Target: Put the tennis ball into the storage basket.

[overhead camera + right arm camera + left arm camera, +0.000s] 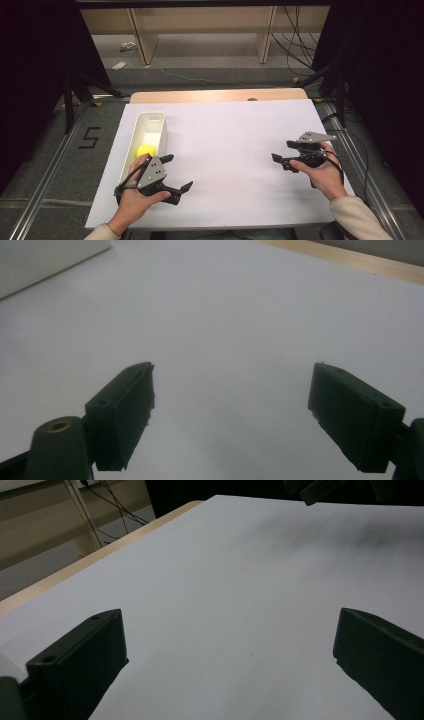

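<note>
A white bin [150, 131] lies at the left of the white-covered surface [230, 145], a yellow ball [146, 150] inside it, apparently contained there. Just beside it, the left gripper [179, 172] hovers, jaws wide apart, holding nothing. Well apart at the right, the right gripper [283, 151] hovers, jaws likewise spread, empty, probably idle.

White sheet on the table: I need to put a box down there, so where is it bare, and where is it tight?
The white sheet is bare between the white bin and the right gripper, back to the wooden table edge. It is tight at the near left, where the left gripper sits beside the bin holding a yellow ball.
</note>
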The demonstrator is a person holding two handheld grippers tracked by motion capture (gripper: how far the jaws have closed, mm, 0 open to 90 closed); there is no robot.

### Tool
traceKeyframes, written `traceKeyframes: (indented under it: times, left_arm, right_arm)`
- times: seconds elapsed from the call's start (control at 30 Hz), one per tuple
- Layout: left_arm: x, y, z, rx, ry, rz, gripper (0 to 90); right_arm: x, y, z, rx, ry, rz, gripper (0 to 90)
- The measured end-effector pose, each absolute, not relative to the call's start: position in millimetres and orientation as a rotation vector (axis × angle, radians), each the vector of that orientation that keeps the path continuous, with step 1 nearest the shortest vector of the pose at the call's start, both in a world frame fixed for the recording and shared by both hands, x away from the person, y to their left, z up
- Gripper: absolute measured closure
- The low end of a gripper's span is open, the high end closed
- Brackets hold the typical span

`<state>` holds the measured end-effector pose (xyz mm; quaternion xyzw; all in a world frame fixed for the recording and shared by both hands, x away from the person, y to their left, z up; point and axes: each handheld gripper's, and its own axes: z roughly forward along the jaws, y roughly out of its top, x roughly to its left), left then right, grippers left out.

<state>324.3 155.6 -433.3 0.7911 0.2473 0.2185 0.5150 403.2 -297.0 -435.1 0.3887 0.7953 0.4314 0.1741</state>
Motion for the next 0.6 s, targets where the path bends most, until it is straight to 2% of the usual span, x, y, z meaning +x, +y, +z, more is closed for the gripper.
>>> traceKeyframes:
  times: [0.6]
  left_arm:
    - [323.7, 155.8, -431.8, 1.896, 0.591, 0.537, 0.2]
  right_arm:
    - [385.6, -315.9, -438.7, 1.117, 2.213, 1.238, 18.5]
